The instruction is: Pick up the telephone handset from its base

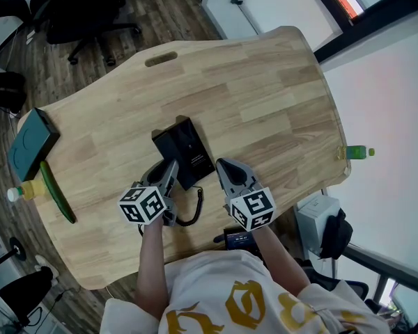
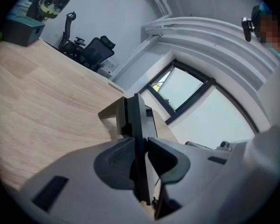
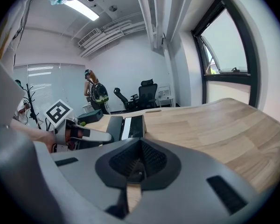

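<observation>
The telephone handset (image 2: 136,120) is being clamped edge-on between the two pads of the left tool (image 2: 139,146). In the left gripper view the thin dark slab is being pressed from both sides, and the jaws are being kept narrow around it. In the head view the handset is being shown lying along the left side of its black base (image 1: 194,148), near the middle of the wooden table (image 1: 265,103), and it is being gripped at its near end. Whether it is being raised clear of the base cannot be told.

The right tool (image 3: 139,171) is being held with its jaws together and nothing between them; only a strip of bare table is being shown under the meeting pads. In the head view this tool is being held just beside the right edge of the base, its tip being pointed away from the person.

A coiled cord (image 1: 194,211) is being left trailing from the near end of the telephone, between the two tools. A teal box (image 1: 31,141) is being carried at the left end of the table and a green bottle (image 1: 355,152) at its right edge, both well apart from the telephone. An office chair (image 1: 90,12) is being shown on the wooden floor beyond the table.
</observation>
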`<control>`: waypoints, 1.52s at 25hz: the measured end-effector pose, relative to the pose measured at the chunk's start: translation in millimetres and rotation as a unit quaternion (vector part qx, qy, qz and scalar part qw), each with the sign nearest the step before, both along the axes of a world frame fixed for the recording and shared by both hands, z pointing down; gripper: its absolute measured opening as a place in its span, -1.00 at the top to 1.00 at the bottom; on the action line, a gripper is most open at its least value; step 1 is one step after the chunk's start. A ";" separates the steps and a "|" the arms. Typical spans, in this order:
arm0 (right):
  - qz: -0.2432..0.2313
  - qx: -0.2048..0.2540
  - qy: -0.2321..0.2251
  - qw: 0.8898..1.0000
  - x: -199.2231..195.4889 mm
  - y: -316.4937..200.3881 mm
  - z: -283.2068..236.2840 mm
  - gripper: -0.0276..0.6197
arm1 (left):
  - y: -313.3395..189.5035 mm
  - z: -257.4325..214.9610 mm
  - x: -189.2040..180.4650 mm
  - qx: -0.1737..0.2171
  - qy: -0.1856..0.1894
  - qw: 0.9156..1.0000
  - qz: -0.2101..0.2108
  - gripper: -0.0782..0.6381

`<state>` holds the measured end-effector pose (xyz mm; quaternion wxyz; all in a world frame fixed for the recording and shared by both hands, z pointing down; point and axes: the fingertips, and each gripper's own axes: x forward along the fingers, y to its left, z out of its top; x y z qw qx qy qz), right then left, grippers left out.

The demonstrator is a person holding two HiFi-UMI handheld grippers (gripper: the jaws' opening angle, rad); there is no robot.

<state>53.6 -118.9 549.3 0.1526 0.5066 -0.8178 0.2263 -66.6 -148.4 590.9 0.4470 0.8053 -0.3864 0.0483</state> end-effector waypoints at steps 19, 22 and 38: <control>0.005 -0.002 -0.003 1.000 3.9 0.5 0.7 0.90 | 2.6 -6.4 -0.5 0.002 0.025 1.000 0.000 0.55; 0.005 0.000 -0.003 1.000 3.4 0.4 -0.4 0.90 | 3.5 -7.5 -0.3 0.007 0.023 1.000 0.001 0.55; 0.008 0.003 -0.007 1.000 5.6 3.0 -3.7 0.90 | -0.2 -16.7 -4.6 0.015 0.043 0.999 -0.015 0.58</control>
